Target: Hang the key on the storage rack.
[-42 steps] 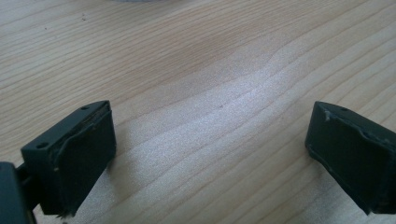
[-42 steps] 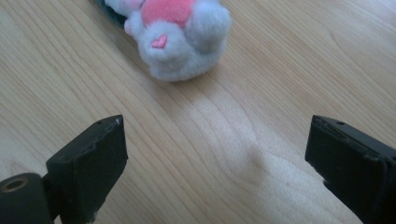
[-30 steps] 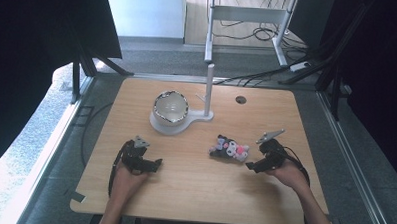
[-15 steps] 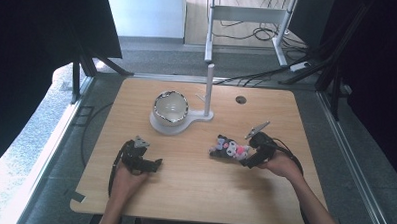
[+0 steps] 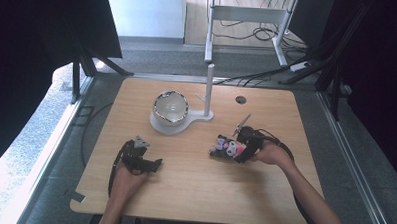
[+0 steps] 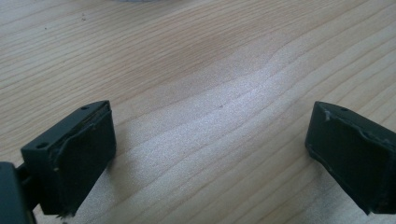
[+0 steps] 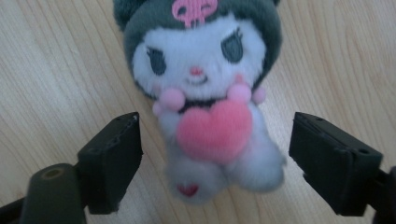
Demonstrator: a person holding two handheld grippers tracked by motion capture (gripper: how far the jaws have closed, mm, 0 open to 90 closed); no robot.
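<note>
High view first: your right gripper [image 5: 236, 152] sits at the plush toy [image 5: 225, 146], which lies on the wooden surface [image 5: 263, 194] right of centre, well apart from the white bowl [image 5: 170, 107] on its white stand base [image 5: 178, 125] with the upright post [image 5: 208, 90]. Your left gripper [image 5: 154, 165] rests low on the surface near the front left, away from everything, with nothing at its tips.

Left gripper view: your jaws stand wide apart over bare wood grain [image 6: 210, 93], released and empty. This hand has no part in the step yet.

Right gripper view: the plush toy [image 7: 205, 98] lies face up between your jaws, its pink heart [image 7: 215, 130] roughly centred in the gap. The jaws have just been closing, with the toy's body between them, but a strip of wood is visible on either side and the pads do not press on the plush yet, so the grip is not made.

You look to be in the grasp step of picking up the toy. The next move calls for closing fully on the soft body at about heart height, keeping the toy centred so it doesn't squirm sideways, then lifting straight off the surface. The bowl seems a likely place for it.
</note>
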